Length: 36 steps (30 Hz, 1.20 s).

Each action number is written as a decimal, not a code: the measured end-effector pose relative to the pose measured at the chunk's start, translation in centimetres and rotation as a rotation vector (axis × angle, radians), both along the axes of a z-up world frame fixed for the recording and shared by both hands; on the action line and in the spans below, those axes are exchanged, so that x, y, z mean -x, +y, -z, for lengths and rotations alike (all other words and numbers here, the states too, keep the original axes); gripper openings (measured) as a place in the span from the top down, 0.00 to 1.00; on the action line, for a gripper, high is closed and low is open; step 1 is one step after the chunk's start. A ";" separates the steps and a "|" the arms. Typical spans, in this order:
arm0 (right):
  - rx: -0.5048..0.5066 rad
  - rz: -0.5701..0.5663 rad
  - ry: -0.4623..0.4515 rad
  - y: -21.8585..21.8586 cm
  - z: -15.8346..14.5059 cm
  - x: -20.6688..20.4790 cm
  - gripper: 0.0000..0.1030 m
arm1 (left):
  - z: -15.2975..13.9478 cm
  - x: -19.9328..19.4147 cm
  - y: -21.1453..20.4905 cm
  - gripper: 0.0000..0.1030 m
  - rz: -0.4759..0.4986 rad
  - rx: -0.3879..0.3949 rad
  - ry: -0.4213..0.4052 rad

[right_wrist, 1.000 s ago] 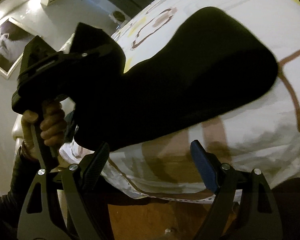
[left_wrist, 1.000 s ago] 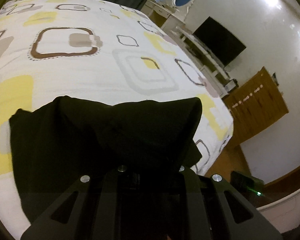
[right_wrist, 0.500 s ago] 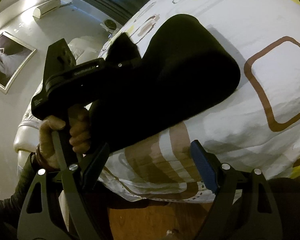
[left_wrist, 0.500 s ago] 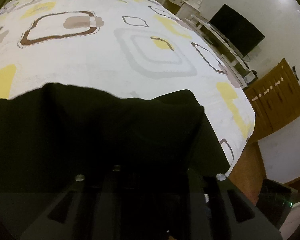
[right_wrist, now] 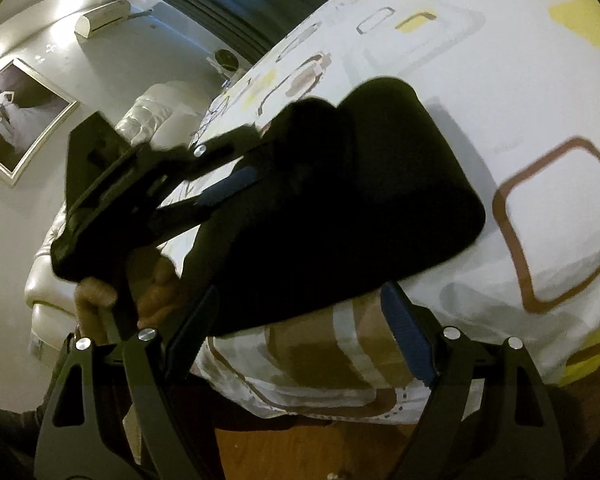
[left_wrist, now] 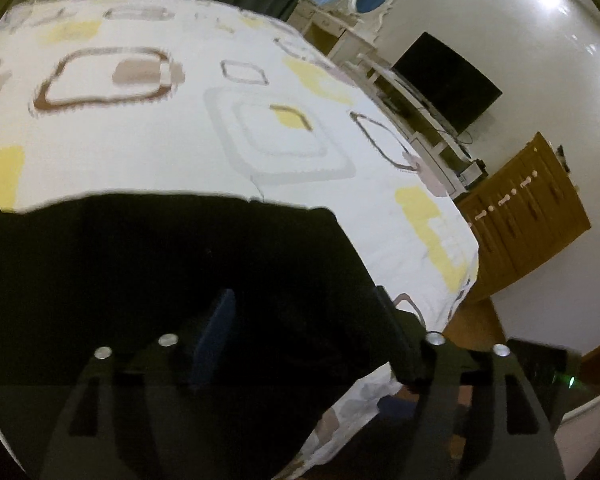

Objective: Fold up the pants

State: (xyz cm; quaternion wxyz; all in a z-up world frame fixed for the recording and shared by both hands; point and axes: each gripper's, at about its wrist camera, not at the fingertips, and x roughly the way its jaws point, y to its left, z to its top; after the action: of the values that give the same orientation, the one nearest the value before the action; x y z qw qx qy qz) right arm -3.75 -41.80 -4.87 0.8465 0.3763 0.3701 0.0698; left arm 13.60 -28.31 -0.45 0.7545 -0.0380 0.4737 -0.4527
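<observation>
The black pants lie folded in a thick bundle at the near edge of the bed; they also show in the right wrist view. My left gripper is open, its fingers spread over the near end of the bundle. In the right wrist view the left gripper stands open at the bundle's left end, held by a hand. My right gripper is open and empty, just off the bed's edge below the bundle.
The bed has a white sheet with brown, grey and yellow squares. Past its right edge stand a dark TV, a white dresser with mirror and a wooden cabinet. A white headboard and framed picture lie left.
My left gripper has opened and let go of the pants, which now rest folded on the bed. My right gripper stayed open and shifted slightly toward the bundle.
</observation>
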 end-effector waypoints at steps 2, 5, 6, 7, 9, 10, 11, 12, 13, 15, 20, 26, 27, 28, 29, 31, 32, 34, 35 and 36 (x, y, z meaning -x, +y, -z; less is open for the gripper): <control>0.009 0.003 -0.006 -0.6 -0.6 -0.5 0.19 | -0.6 0.1 0.7 0.30 -0.004 0.003 -0.024; -0.005 -0.010 -0.005 -1.8 -1.1 -2.0 0.19 | -1.3 -0.2 3.4 0.26 -0.054 -0.001 -0.063; -0.011 -0.013 0.001 -2.4 -1.1 -2.8 0.19 | -1.3 -0.5 4.2 0.26 -0.073 -0.001 -0.066; -0.022 -0.015 0.005 -2.9 -1.1 -3.4 0.18 | -1.2 -0.9 5.5 0.26 -0.103 0.000 -0.063; -0.080 -0.037 0.017 -4.0 -0.8 -5.1 0.12 | -0.7 -1.8 7.9 0.26 -0.164 0.006 -0.043; -0.103 -0.042 0.026 -4.4 -0.6 -5.9 0.12 | -0.4 -2.3 9.2 0.26 -0.193 0.009 -0.030; -0.114 -0.048 0.031 -4.7 -0.6 -6.5 0.12 | 0.1 -2.8 10.8 0.26 -0.231 0.009 -0.014; -0.125 -0.053 0.040 -4.8 -0.7 -7.0 0.12 | 0.4 -3.1 11.7 0.26 -0.253 0.007 -0.005; -0.142 -0.057 0.036 -5.1 -1.0 -7.5 0.12 | 0.9 -3.5 13.0 0.26 -0.282 0.003 0.004; -0.156 -0.061 0.010 -5.3 -2.4 -7.9 0.12 | 1.7 -4.0 14.9 0.26 -0.323 -0.010 0.019; -0.062 -0.069 0.025 -5.6 -4.7 -9.6 0.12 | 3.4 -4.7 17.5 0.26 -0.371 -0.023 0.043; -0.103 -0.100 0.162 -6.0 -0.7 -12.2 0.12 | 5.0 -4.8 18.1 0.26 -0.373 -0.024 0.073; -0.143 -0.118 0.166 -5.7 -0.1 -12.6 0.12 | 5.2 -4.8 18.1 0.26 -0.371 -0.023 0.077; -0.145 -0.126 0.172 -5.3 0.2 -12.7 0.12 | 5.5 -4.8 18.1 0.26 -0.370 -0.022 0.082; -0.134 -0.140 0.184 -4.9 0.4 -13.1 0.12 | 5.6 -4.9 18.1 0.26 -0.371 -0.020 0.085; -0.142 -0.156 0.190 -4.5 0.7 -13.5 0.12 | 6.0 -5.0 18.2 0.26 -0.376 -0.006 0.105; -0.150 -0.168 0.192 -4.3 0.8 -13.7 0.12 | 6.1 -5.0 18.3 0.26 -0.377 0.000 0.112; -0.147 -0.202 0.190 -3.7 0.6 -13.9 0.12 | 6.2 -5.1 18.4 0.26 -0.378 0.008 0.120; -0.142 -0.224 0.189 -3.3 0.4 -14.1 0.12 | 6.2 -5.1 18.4 0.26 -0.377 0.006 0.117; -0.141 -0.247 0.189 -2.8 0.4 -14.3 0.12 | 6.3 -5.0 18.4 0.26 -0.376 0.006 0.113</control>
State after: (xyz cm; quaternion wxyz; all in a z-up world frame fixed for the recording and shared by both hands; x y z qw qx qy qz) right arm 10.56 -44.64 -5.22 0.7645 0.3910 0.4857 0.1636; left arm 18.65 -9.93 -6.72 0.7977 -0.1534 0.4986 -0.3025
